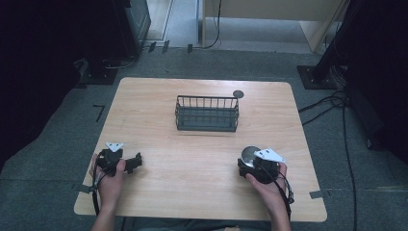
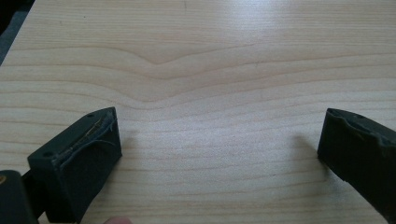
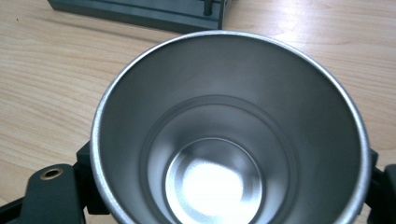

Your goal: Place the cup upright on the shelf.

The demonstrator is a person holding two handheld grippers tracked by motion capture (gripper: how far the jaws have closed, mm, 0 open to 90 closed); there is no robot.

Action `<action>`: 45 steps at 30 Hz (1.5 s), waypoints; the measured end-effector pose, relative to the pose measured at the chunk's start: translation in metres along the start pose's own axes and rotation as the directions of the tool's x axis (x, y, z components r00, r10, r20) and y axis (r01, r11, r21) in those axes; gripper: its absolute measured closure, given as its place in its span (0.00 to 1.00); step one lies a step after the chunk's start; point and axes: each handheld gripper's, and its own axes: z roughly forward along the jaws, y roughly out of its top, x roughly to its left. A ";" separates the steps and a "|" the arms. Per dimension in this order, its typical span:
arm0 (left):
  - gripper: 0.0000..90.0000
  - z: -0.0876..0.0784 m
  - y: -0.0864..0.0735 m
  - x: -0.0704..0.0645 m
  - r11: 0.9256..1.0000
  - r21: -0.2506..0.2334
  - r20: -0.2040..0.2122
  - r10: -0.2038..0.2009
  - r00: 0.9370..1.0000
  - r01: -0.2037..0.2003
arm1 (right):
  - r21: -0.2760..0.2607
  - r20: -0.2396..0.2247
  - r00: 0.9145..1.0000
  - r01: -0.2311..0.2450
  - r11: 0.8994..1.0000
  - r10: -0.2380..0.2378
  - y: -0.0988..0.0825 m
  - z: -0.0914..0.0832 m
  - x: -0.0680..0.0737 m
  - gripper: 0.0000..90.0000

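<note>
A shiny steel cup (image 1: 248, 153) stands upright near the table's front right, its empty inside facing up (image 3: 224, 140). My right gripper (image 1: 246, 162) is shut on it, with a black jaw showing at each side of the cup's wall in the right gripper view. My left gripper (image 1: 138, 161) rests low over the table at the front left. Its jaws stand wide apart (image 2: 215, 140) with bare wood between them. A dark wire basket (image 1: 207, 114) sits empty at the table's middle, farther back; its base (image 3: 140, 14) lies just beyond the cup.
The wooden table (image 1: 192, 168) has a small dark round disc (image 1: 238, 94) behind the basket's right corner. Cables (image 1: 337, 103) trail over the grey floor to the right, and dark stands flank the table at the back.
</note>
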 end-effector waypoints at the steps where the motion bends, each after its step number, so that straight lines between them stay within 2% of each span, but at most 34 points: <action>1: 0.00 0.000 0.000 0.000 1.000 0.000 0.000 0.000 1.000 0.000 | 0.000 0.001 1.000 -0.002 1.000 0.002 0.001 0.000 0.000 0.20; 10: 0.00 0.000 0.000 0.000 1.000 0.000 0.000 0.000 1.000 0.000 | -0.001 0.000 1.000 -0.007 1.000 0.007 0.016 0.002 0.003 0.20; 29: 0.00 0.000 0.000 0.000 1.000 0.000 0.000 0.000 1.000 0.000 | -0.030 -0.026 1.000 0.013 0.999 -0.013 0.062 0.010 0.017 0.20; 45: 0.00 0.000 0.000 0.000 1.000 0.000 0.000 0.000 1.000 0.000 | -0.044 -0.043 0.999 0.017 0.999 -0.019 0.096 0.019 0.024 0.20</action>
